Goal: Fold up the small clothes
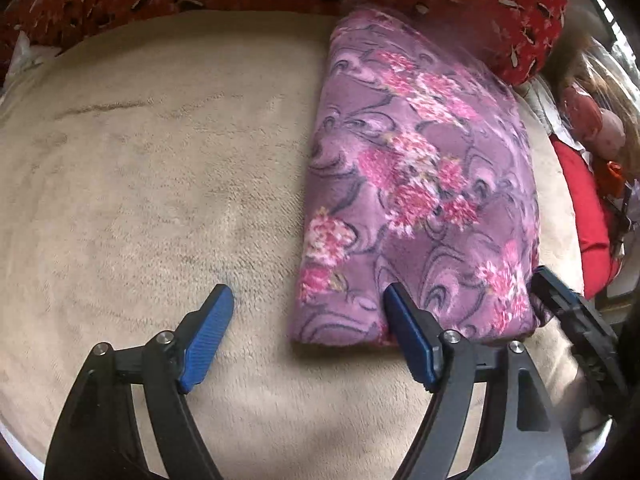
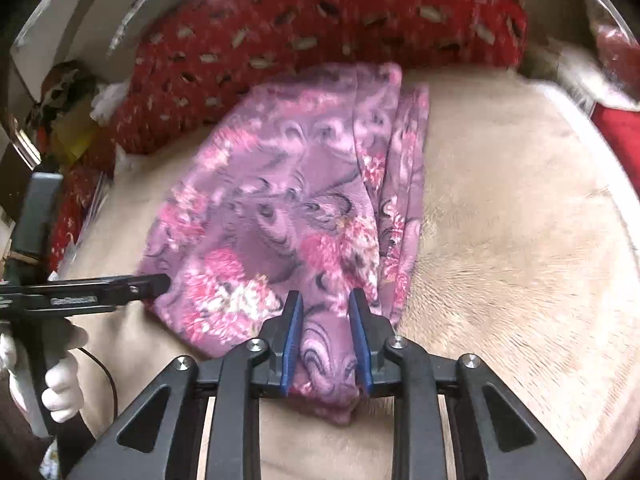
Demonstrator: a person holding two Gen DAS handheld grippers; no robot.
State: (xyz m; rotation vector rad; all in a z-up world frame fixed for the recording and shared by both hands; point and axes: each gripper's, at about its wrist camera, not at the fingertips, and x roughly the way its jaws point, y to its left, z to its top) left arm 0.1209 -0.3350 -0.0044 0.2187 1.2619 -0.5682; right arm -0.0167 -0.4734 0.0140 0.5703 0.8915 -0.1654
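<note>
Jaws of right gripper (image 2: 326, 338) pinch garment (image 2: 280, 208) — near corner.

No text, label, brand or number can be read; the left gripper (image 2: 156, 284) carries a small pale marking, too blurred to make out.

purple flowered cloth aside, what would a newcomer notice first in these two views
The folded purple floral fleece garment lies on a beige plush blanket, the one vivid patch on it. The right hand-held gripper pinches the garment's near edge between its blue pads, while the left hand-held gripper stands wide open at the near left corner. Behind, a red patterned pillow spans the far edge.
</note>
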